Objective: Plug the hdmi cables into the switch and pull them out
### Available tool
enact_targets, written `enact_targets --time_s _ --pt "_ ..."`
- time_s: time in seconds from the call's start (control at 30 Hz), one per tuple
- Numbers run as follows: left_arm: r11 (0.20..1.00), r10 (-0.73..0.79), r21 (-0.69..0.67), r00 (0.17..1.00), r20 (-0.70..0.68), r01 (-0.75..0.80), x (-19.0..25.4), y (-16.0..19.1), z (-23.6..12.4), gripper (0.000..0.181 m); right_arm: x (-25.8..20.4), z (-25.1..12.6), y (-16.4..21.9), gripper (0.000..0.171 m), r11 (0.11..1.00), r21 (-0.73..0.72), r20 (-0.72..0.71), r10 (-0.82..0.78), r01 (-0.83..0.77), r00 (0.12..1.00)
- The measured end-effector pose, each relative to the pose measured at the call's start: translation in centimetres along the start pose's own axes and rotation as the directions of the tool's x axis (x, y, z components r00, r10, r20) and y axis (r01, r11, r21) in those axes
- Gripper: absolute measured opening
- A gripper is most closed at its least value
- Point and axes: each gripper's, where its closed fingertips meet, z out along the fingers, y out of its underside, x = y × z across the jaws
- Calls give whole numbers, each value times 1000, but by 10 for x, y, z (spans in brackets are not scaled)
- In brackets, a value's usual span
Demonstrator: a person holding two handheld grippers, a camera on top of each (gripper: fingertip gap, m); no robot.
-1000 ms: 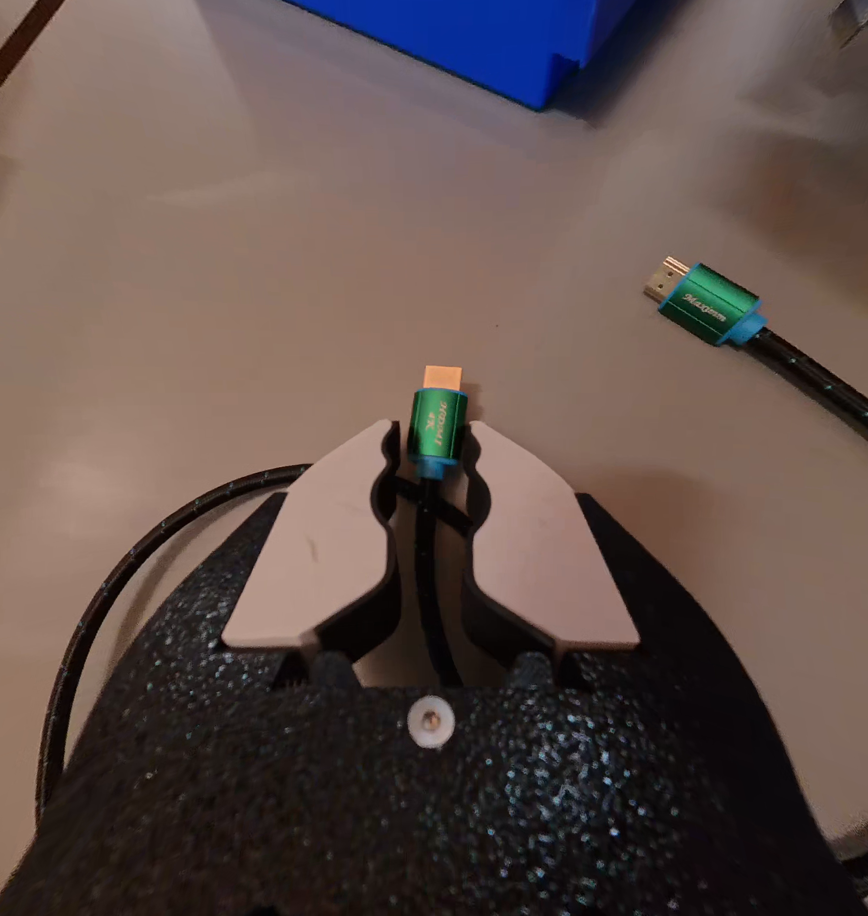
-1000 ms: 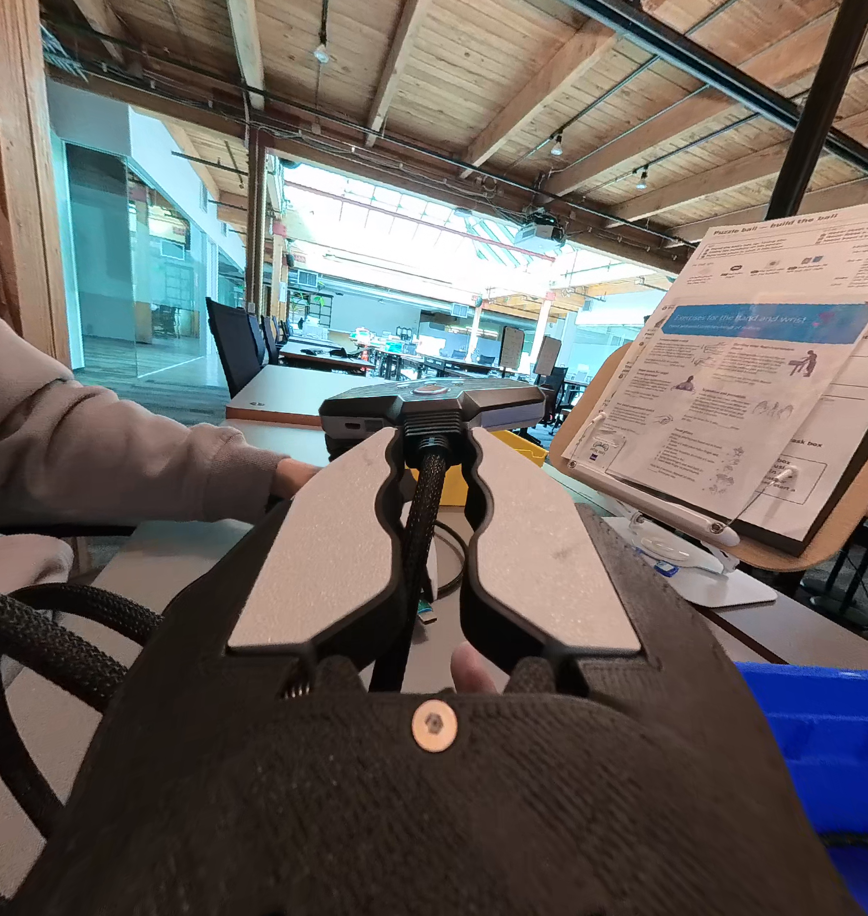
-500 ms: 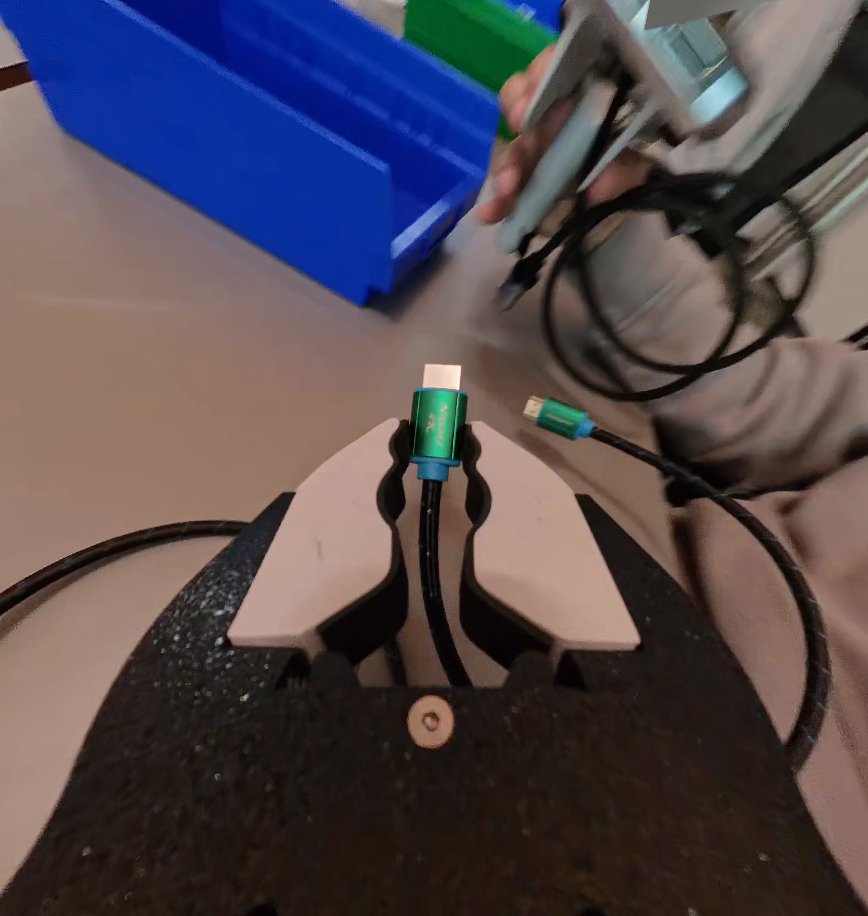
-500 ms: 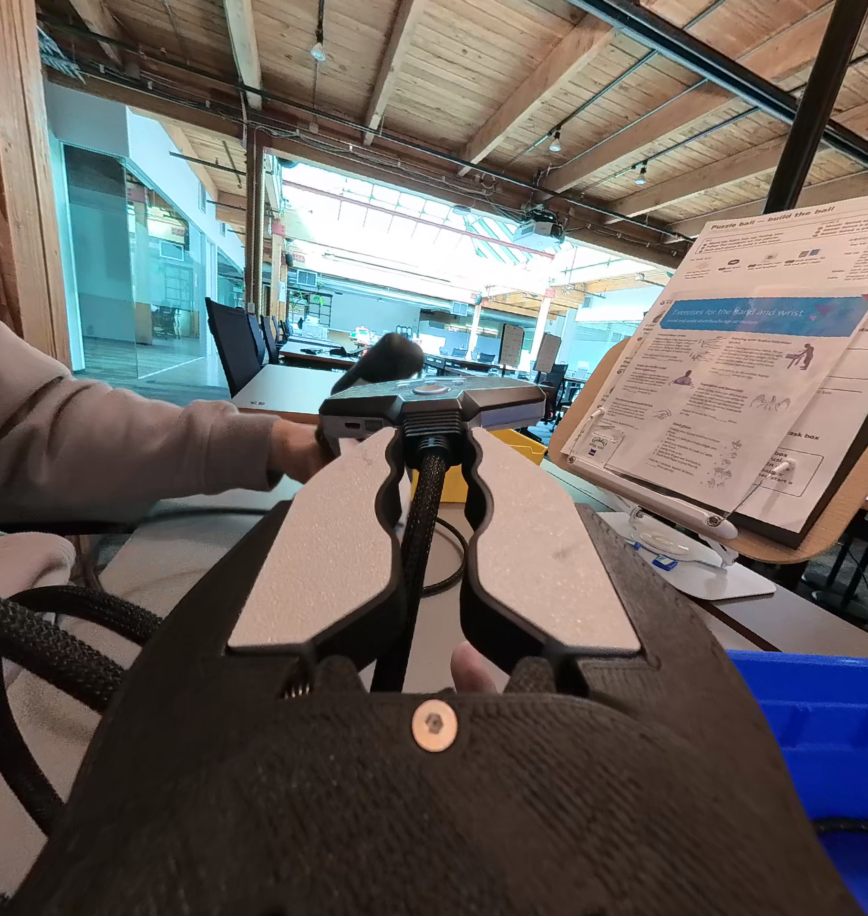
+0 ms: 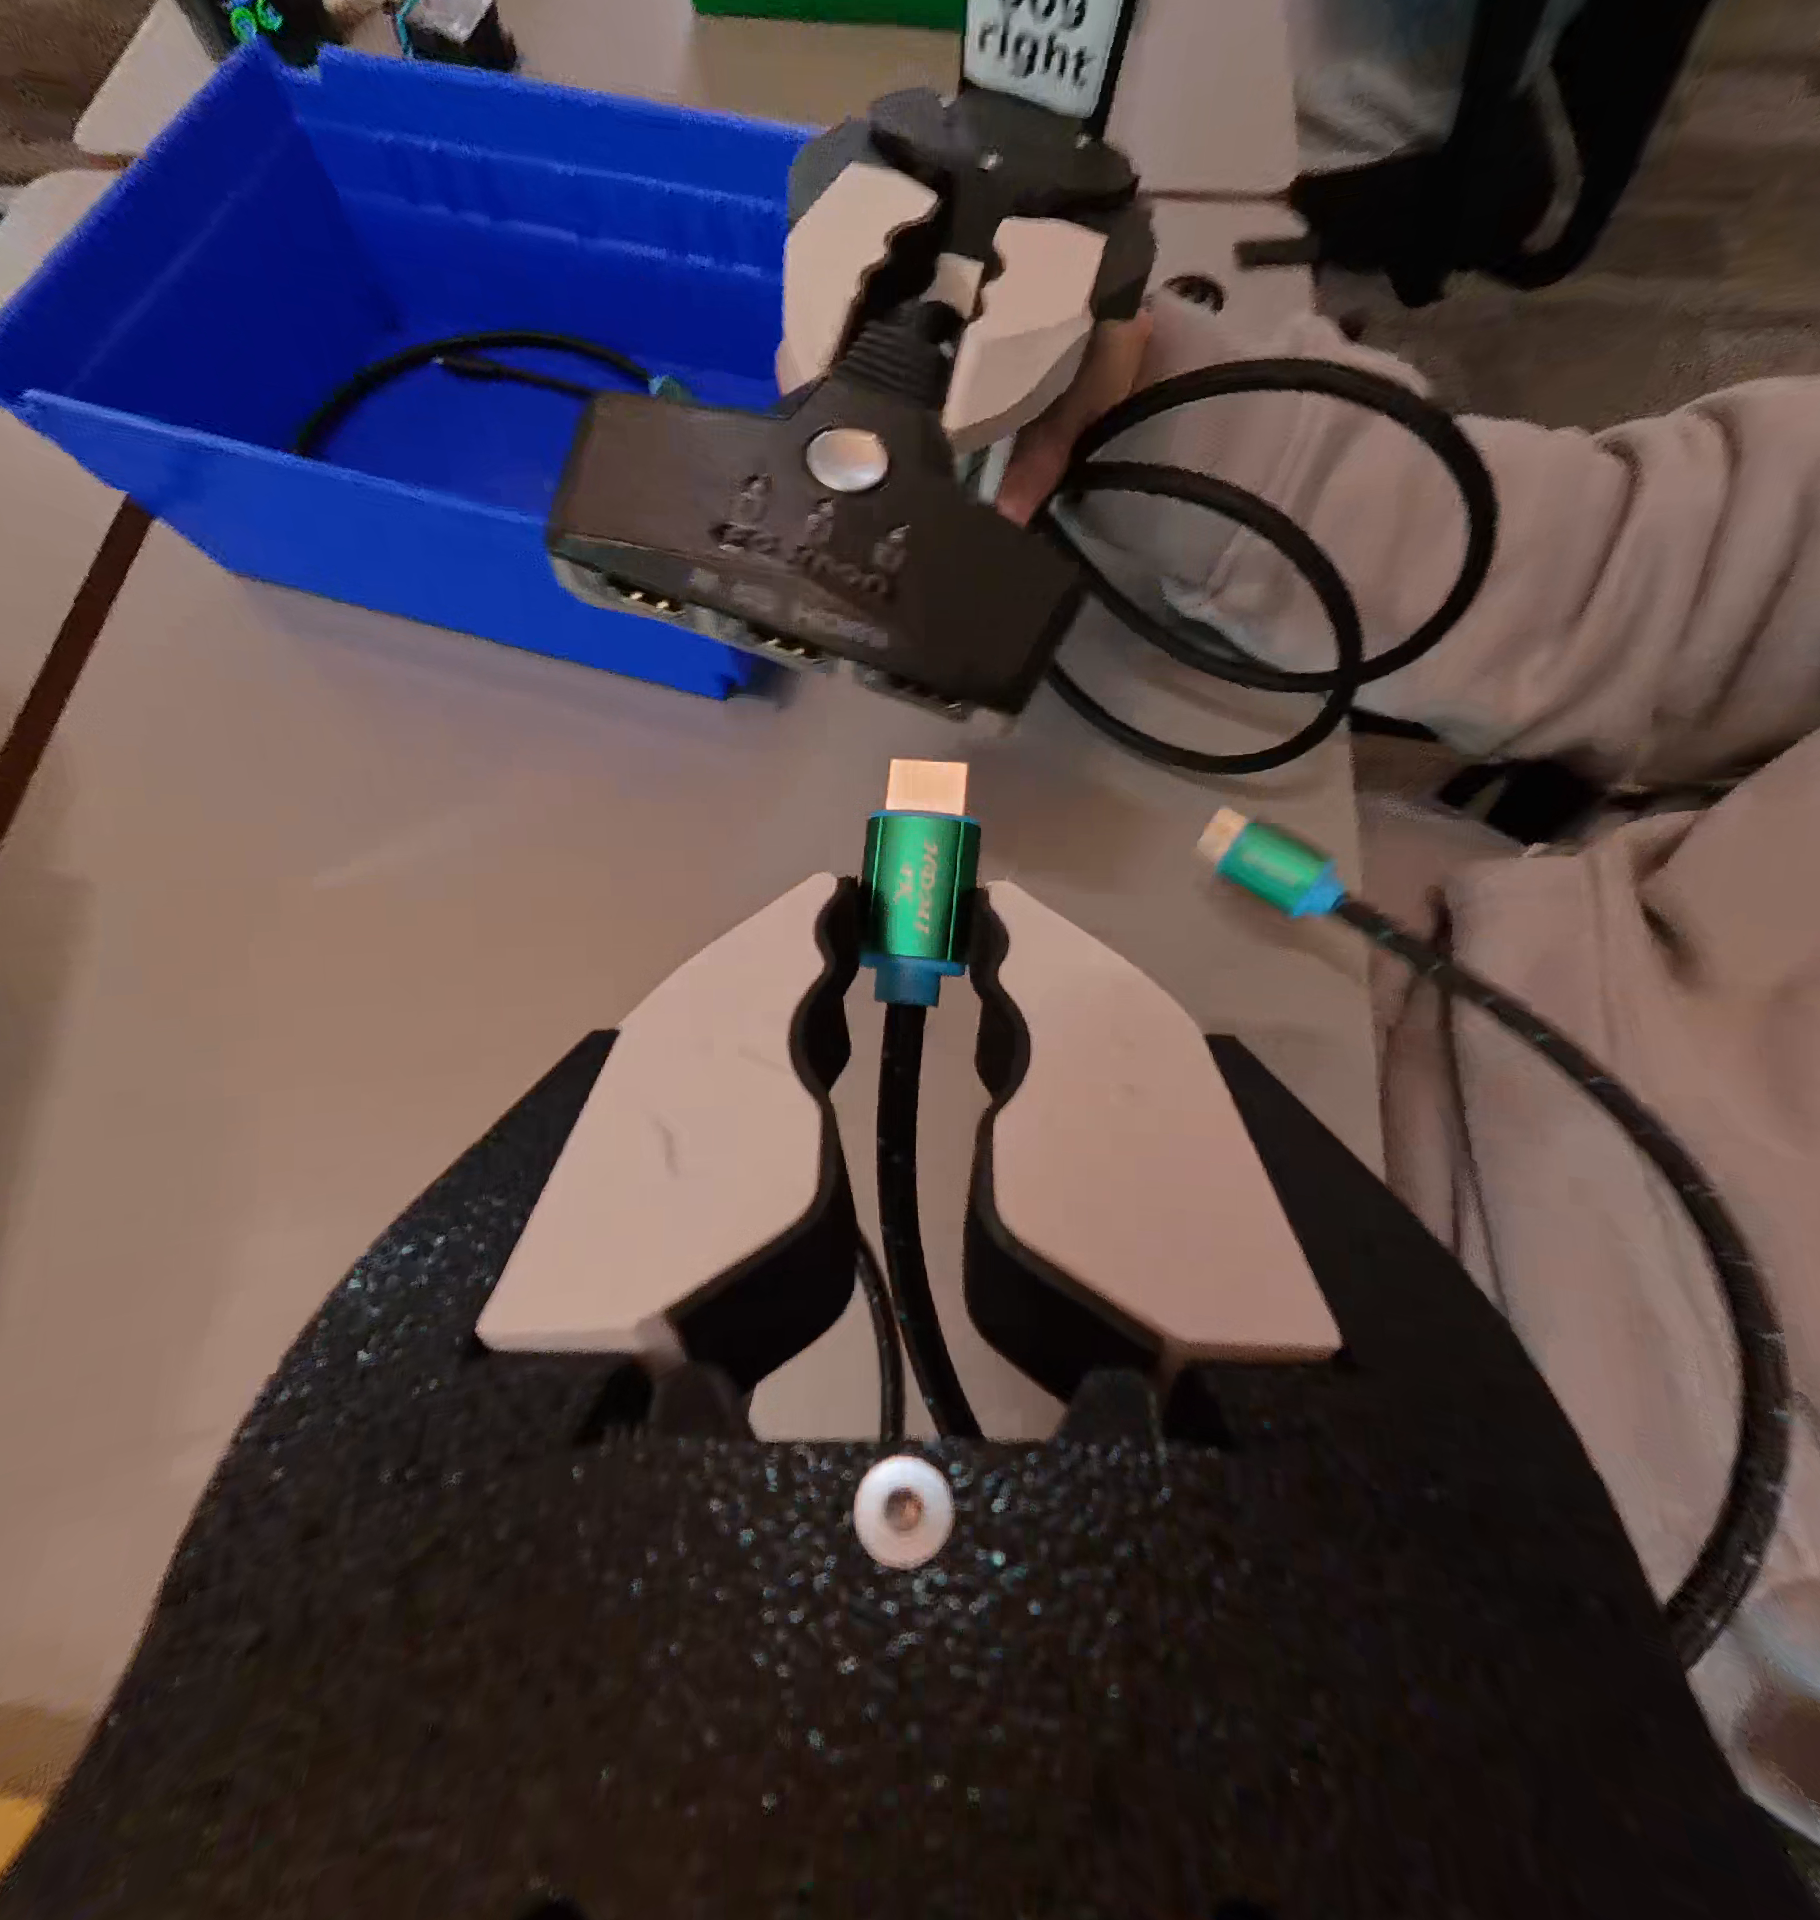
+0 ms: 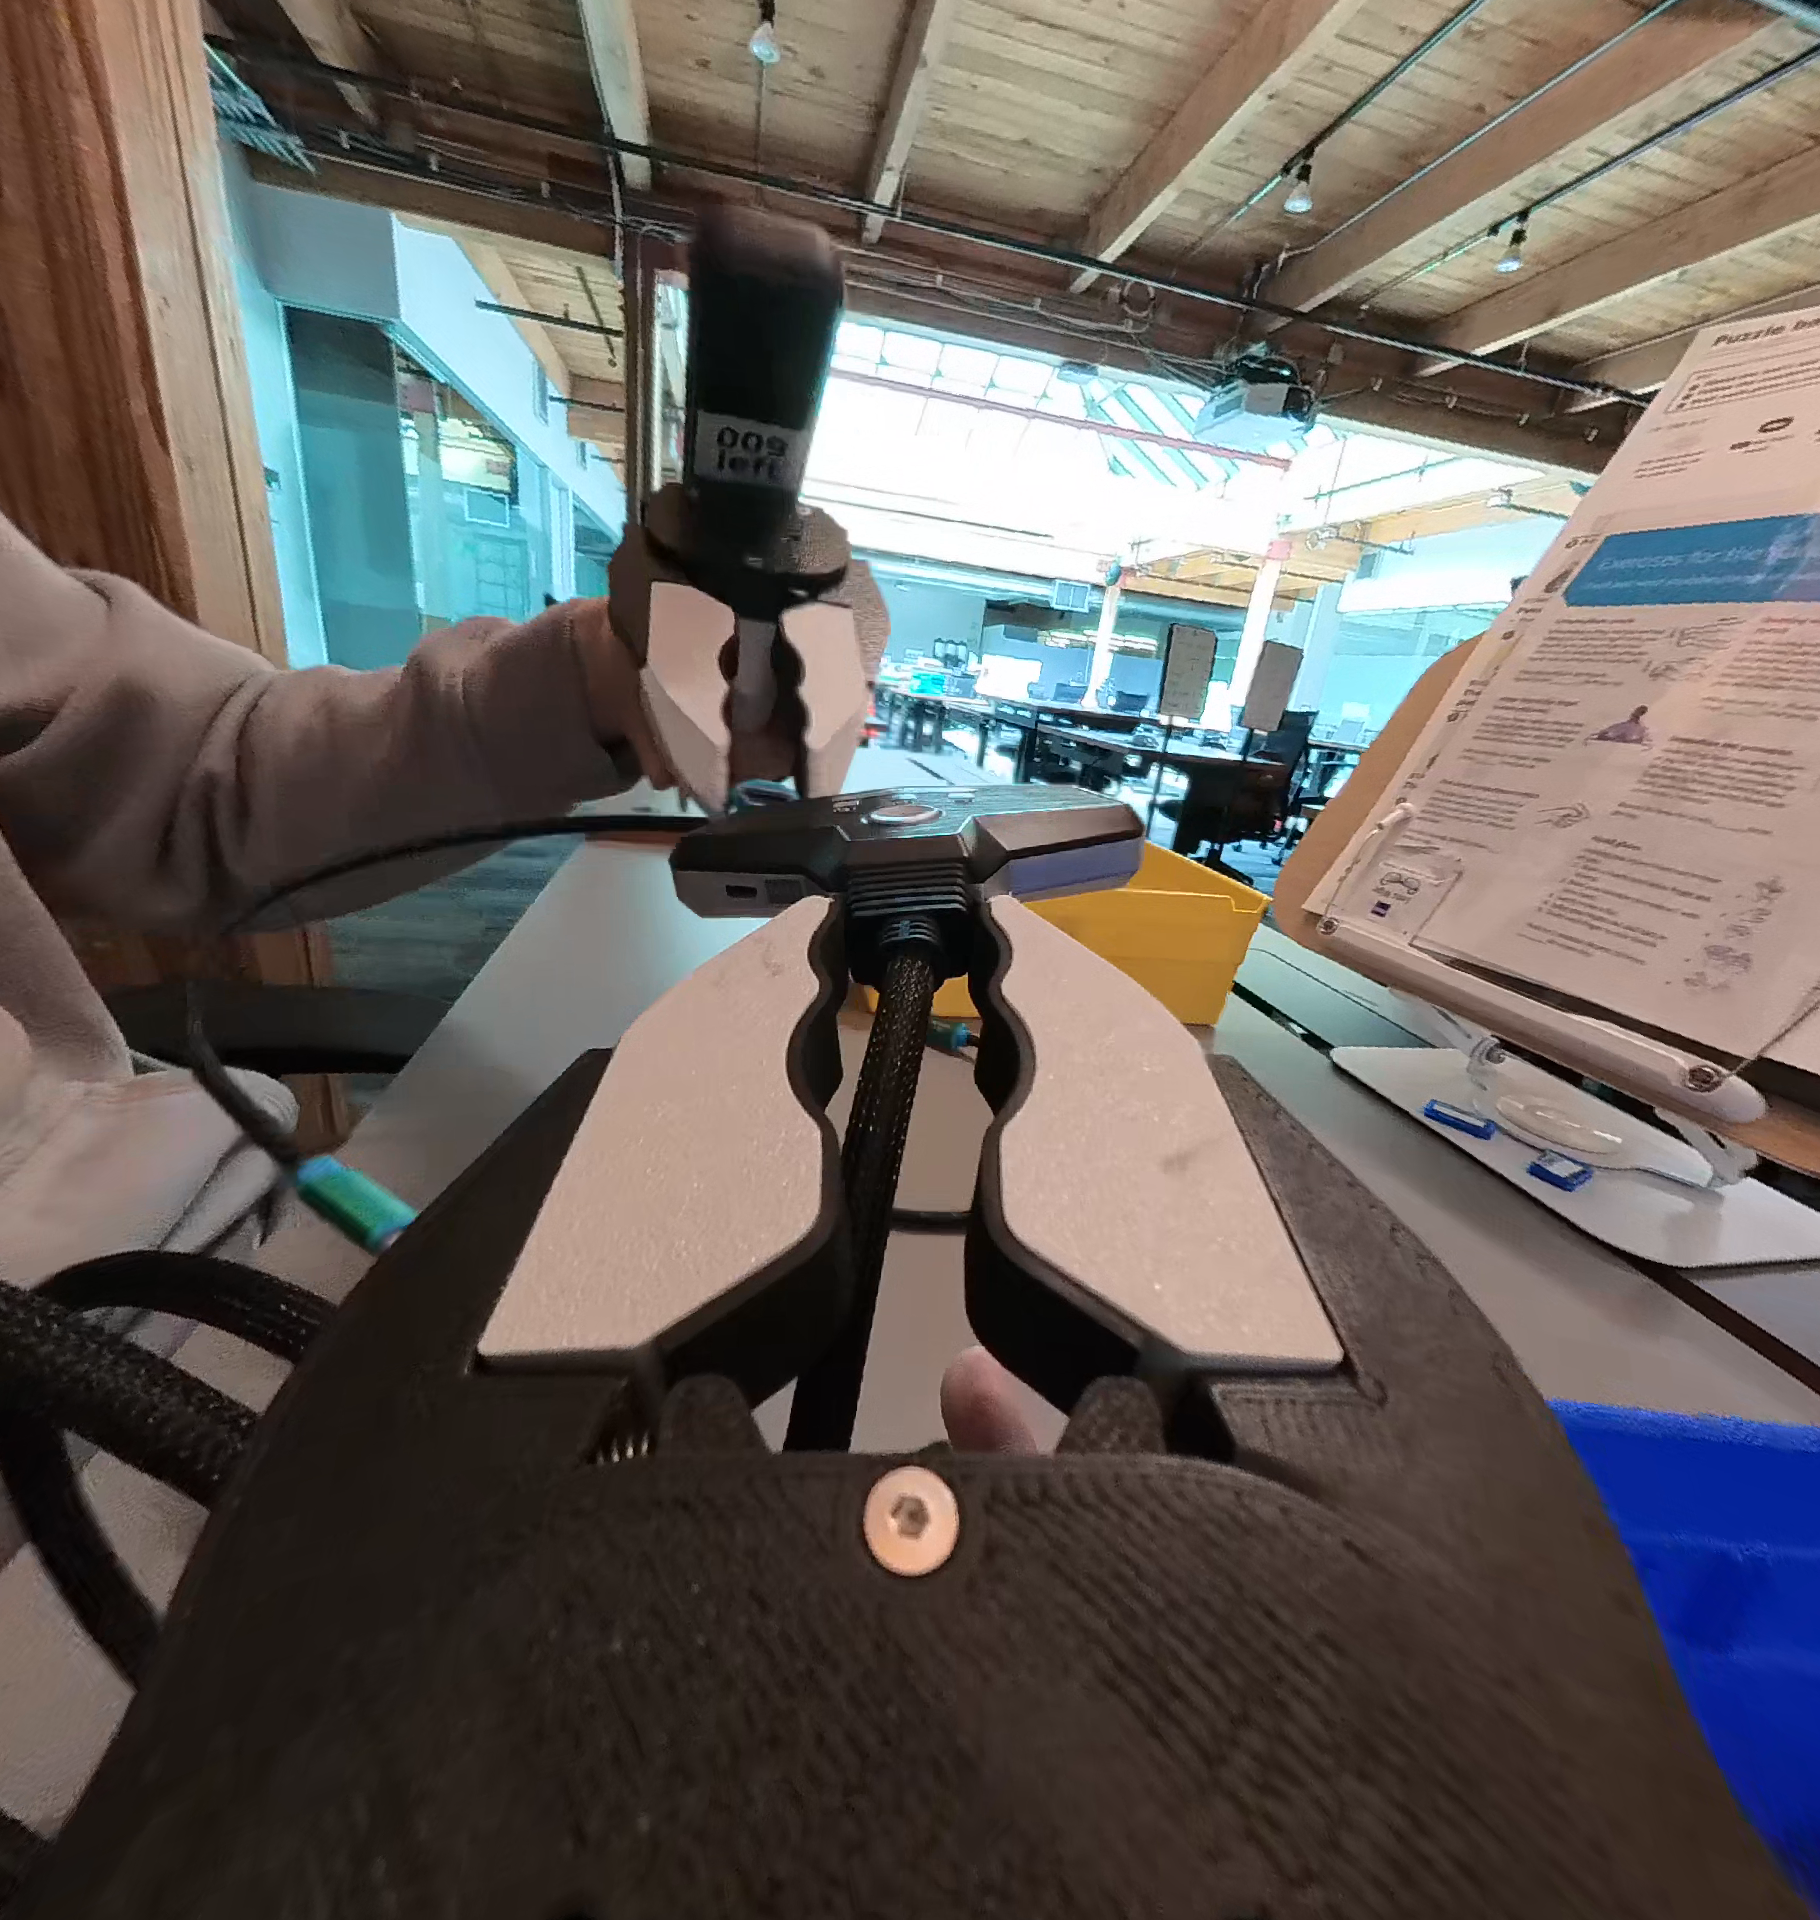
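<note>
Beige table, blue bin (image 5: 262,416) at far-left edge. Left gripper (image 5: 911,894) clamps green plug (image 5: 916,894), tip just short of switch (image 5: 812,561). Right gripper (image 6: 906,925) pinches switch's cable collar. Align plug square with port, push straight, brace switch.

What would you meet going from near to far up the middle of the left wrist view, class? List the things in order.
Left gripper → green HDMI plug held between its fingers → bare strip of table → black switch → right gripper holding the switch.
</note>
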Motion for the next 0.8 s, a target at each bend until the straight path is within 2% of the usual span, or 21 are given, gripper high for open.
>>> enact_targets --time_s 0.1,0.37,0.8 --pt "999 30 -41 999 23 -29 3 -6 -2 20 -6 1 -5 22 998 46 47 29 -31 998" --pt "945 220 -272 968 125 -180 12 -13 1 20 -14 1 -7 22 992 101 128 65 -78 990" --pt "923 253 -330 958 131 -199 20 -18 0 20 -17 1 -8 22 992 102 141 60 -75 988"
